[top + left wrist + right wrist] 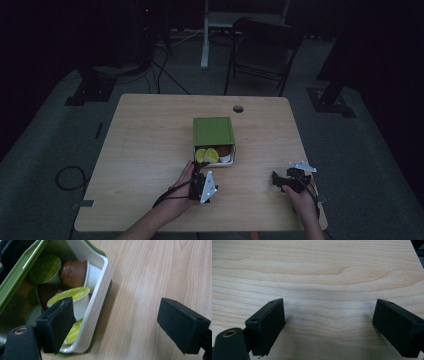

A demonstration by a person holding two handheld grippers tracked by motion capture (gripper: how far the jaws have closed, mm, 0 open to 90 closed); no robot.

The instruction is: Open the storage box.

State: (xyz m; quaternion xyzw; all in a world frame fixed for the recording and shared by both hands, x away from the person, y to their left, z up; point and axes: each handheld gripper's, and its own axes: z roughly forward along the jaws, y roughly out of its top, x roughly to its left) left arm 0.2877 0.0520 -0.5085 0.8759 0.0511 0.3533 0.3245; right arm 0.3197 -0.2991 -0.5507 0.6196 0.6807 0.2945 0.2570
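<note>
Left gripper (201, 172), jaws spread wide, poised just near of the green-lidded box (214, 131) at table (150, 135) centre, coffee pods (72, 296) showing in its open white tray (100, 297). Right gripper (280, 179) resting near-right, equally wide, over bare wood. Probably reaching in for a pod; next calls for straddling one capsule, then closing.

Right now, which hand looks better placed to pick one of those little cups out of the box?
The left. The left gripper sits right at the box opening, fingers apart, with the yellow-lidded cup just ahead of it. The right gripper is off to the side over bare table.
</note>
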